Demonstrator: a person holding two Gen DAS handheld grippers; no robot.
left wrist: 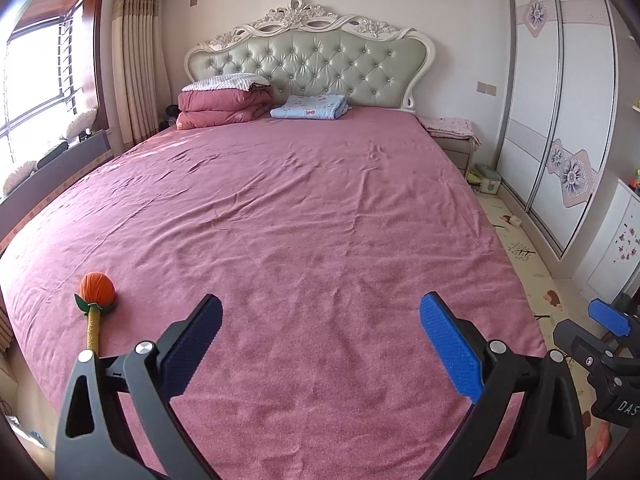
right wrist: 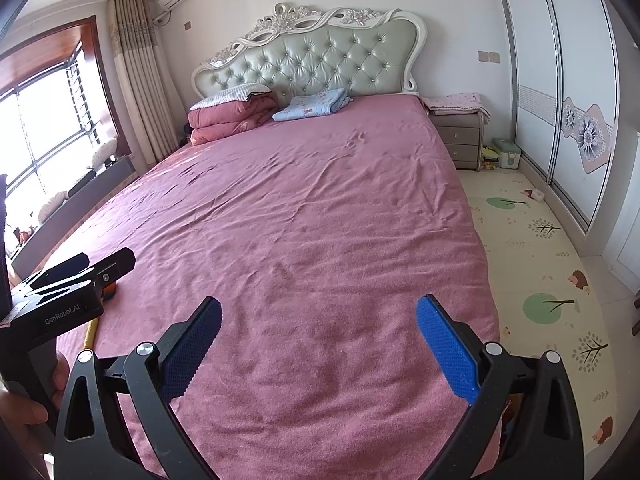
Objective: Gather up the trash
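Tongs wide on both sides: the left gripper (left wrist: 320, 344) and the right gripper (right wrist: 318, 346) hover spread over the pink bedspread (left wrist: 300, 208), gripping nothing. One orange plush flower on a yellow stem (left wrist: 95, 300) lies on the bedspread at ten o'clock of the left gripper, just beside its left finger, not touching. Far off at twelve o'clock, against the headboard: one folded pink quilt (left wrist: 222, 110), one folded blue blanket (left wrist: 309, 106).

Home bedroom: big bed (left wrist: 280, 208), tufted headboard (left wrist: 308, 64), folded quilts (left wrist: 222, 108), sliding wardrobe (left wrist: 560, 100), curtains (left wrist: 134, 52)
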